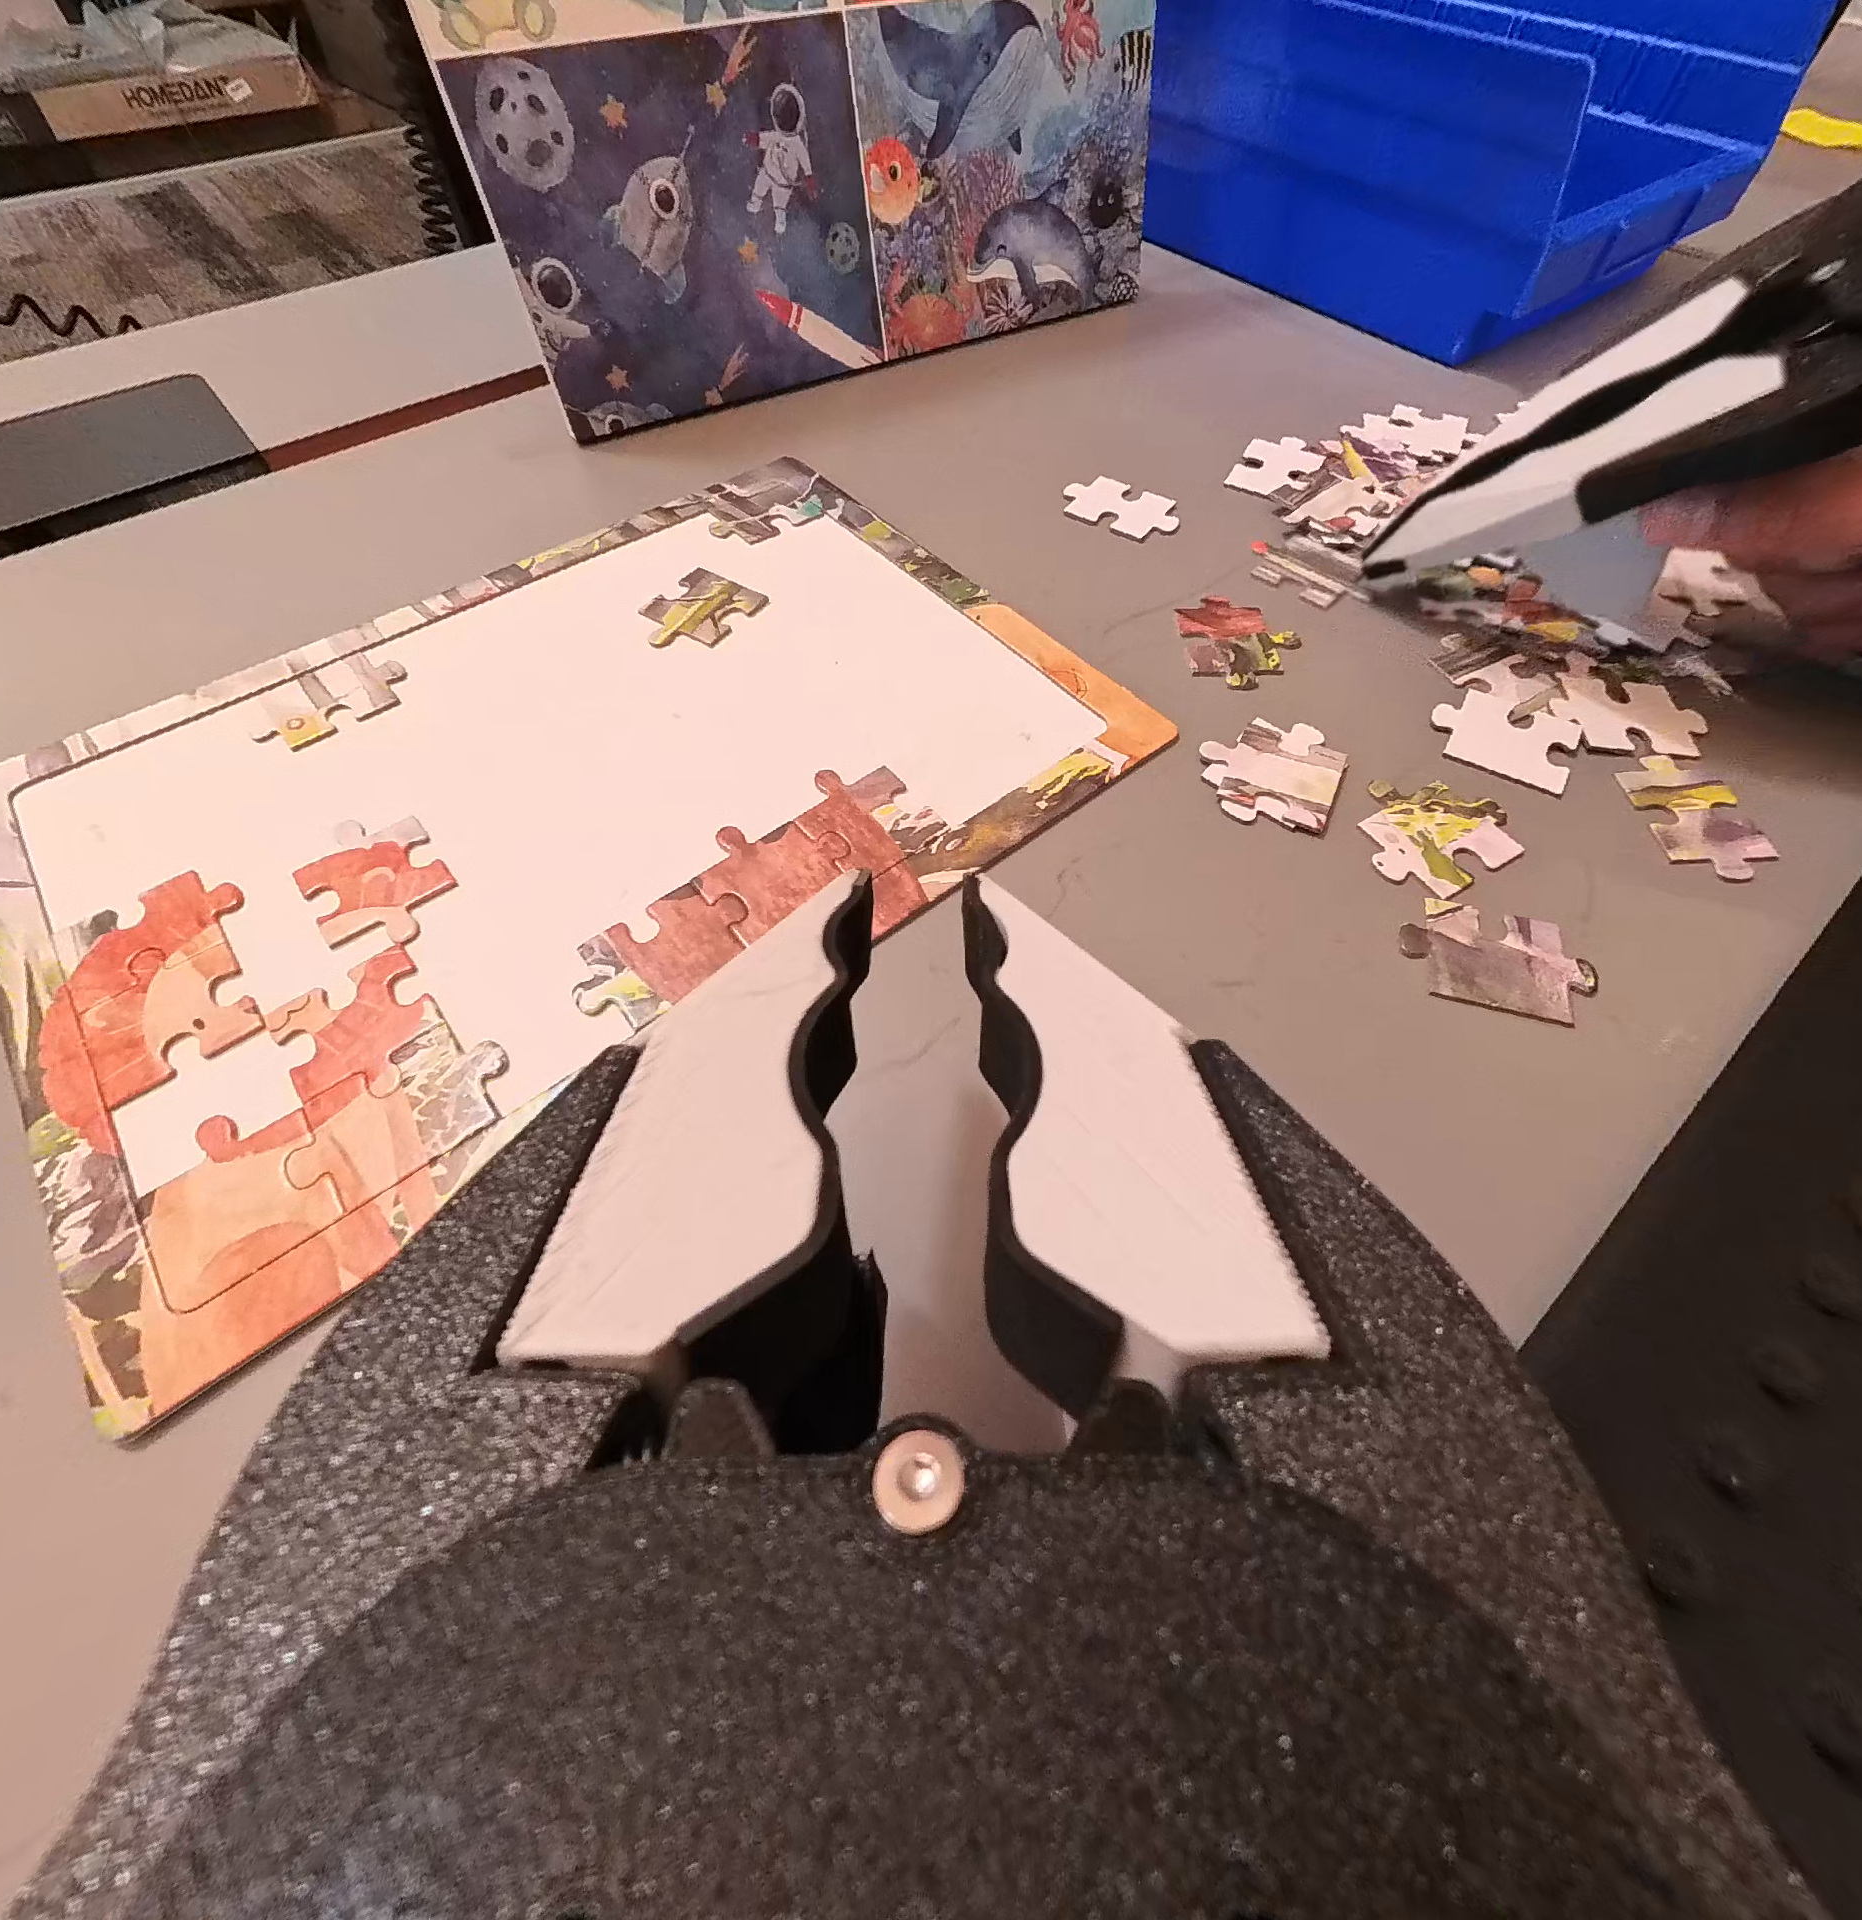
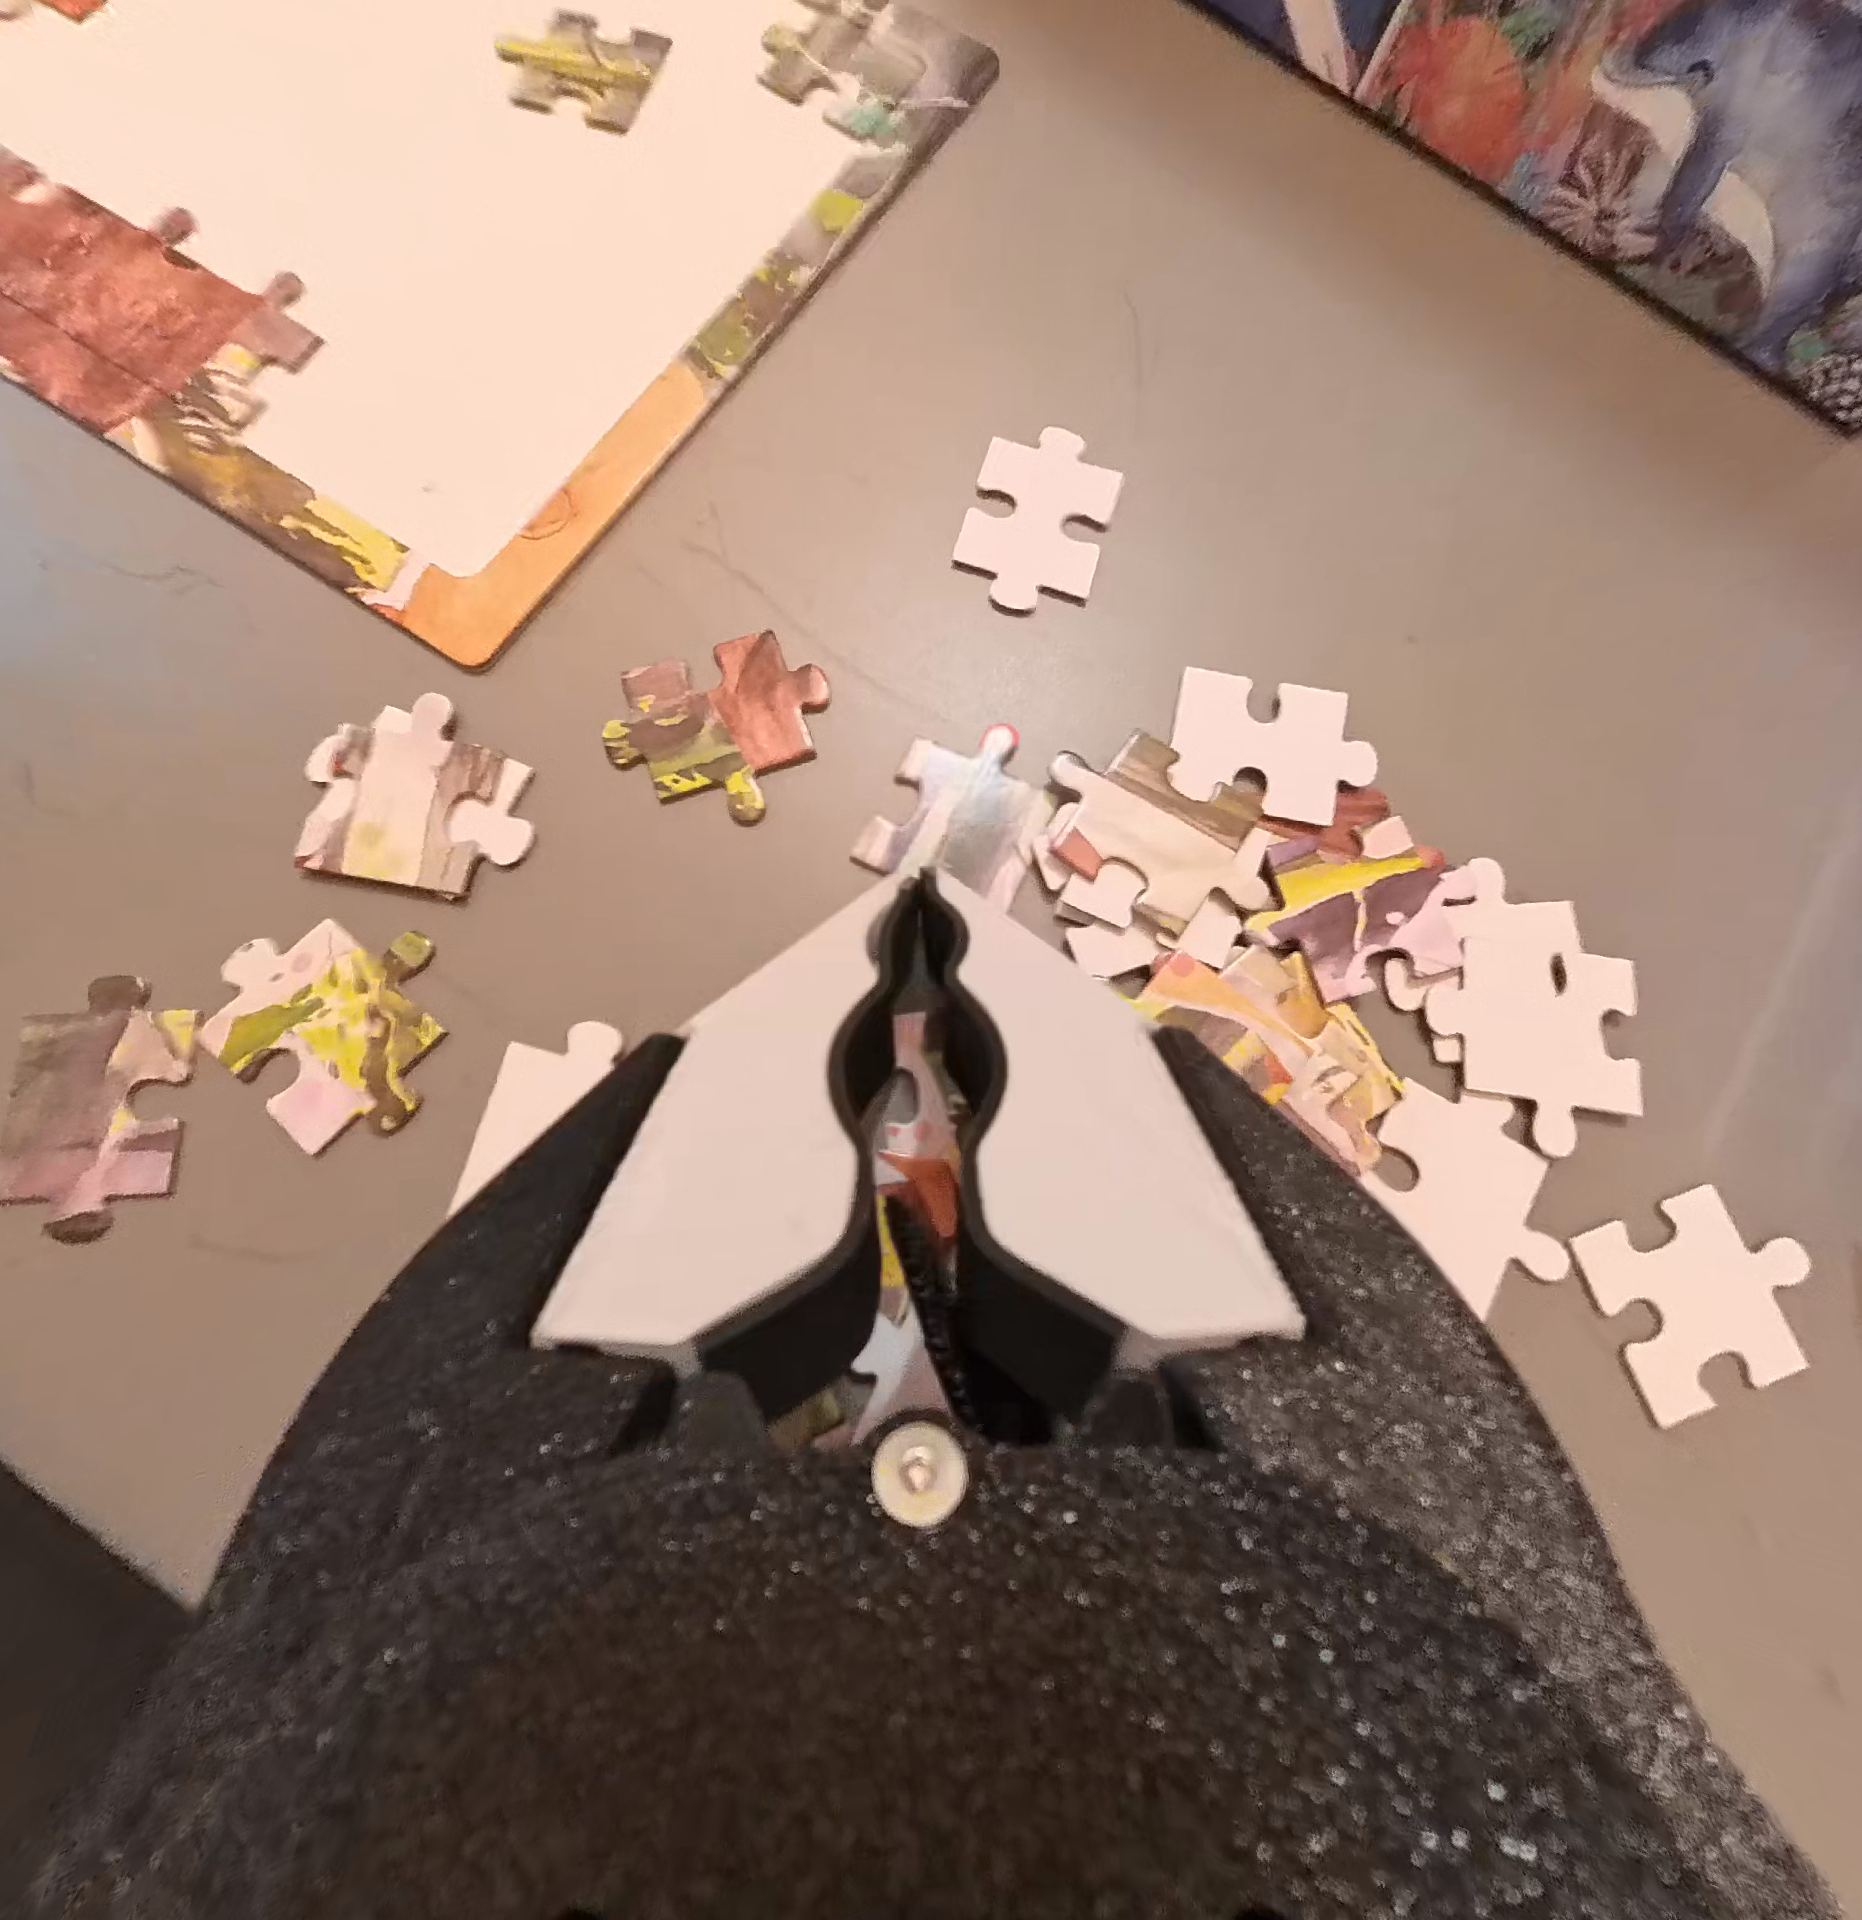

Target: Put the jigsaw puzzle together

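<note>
Puzzle pieces point(image 2: 1249, 904), thin, light and stiff card, lie heaped at right of the right wrist view, best pinched by an edge. The right gripper point(image 2: 922, 883) is closed at the heap's edge; whether it grips a piece I cannot tell. The left gripper point(image 1: 914, 883) hangs narrowly parted, empty, over the part-filled puzzle tray point(image 1: 1135, 717). Beyond on the smooth grey table point(image 1: 1166, 935): a picture box point(image 1: 792, 208) and blue bin point(image 1: 1426, 156).

You see the puzzle board point(image 1: 553, 727) lying flat at the left, partly filled; loose pieces point(image 1: 1509, 707) lie scattered at the right.
</note>
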The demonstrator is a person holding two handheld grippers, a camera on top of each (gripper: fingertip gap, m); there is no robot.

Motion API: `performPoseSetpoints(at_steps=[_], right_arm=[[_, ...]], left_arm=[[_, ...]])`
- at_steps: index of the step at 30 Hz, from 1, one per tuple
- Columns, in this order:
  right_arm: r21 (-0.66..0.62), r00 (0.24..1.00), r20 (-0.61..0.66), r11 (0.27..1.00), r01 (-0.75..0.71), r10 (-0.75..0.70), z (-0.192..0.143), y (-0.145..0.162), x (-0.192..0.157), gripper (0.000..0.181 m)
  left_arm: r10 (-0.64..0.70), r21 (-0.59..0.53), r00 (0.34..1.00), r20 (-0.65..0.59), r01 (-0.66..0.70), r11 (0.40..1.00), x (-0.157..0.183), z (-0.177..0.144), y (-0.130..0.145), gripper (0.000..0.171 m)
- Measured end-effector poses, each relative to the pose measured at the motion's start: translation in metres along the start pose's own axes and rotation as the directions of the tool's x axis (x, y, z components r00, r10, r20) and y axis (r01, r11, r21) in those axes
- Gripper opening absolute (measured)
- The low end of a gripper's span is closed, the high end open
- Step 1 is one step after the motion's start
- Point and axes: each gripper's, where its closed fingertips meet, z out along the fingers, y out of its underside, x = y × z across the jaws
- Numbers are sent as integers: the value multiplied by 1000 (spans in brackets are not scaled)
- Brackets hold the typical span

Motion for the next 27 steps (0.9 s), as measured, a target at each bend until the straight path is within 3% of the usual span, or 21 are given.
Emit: performPoseSetpoints(at_steps=[7, 9, 12, 15, 19, 27], right_arm=[[-30, 1000, 3, 1000, 8, -8, -8, 9, 6, 8], [-20, 991, 136, 1000, -16, 18, -15, 9, -11, 20], [-95, 913, 408, 995, 22, 19, -32, 24, -60, 39], [-90, 920, 364, 978, 190, -145, -32, 36, -71, 40], [-89, 920, 283, 947, 309, -273, -34, 33, -71, 40], [-121, 914, 303, 940, 318, -270, -31, 40, -78, 44]], left_arm=[[0, -2, 1000, -2, 0, 1000, 0, 0, 0, 17], [-1, -2, 1000, -3, 1, 1000, 1, 0, 0, 17], [-4, -7, 1000, -4, 4, 1000, 0, 1, 1, 17], [-9, -7, 1000, -7, 9, 1000, 0, 1, 1, 16], [-9, -9, 1000, -6, 9, 1000, 0, 1, 1, 16], [-5, -16, 1000, -10, 5, 1000, 1, 2, 3, 17]])
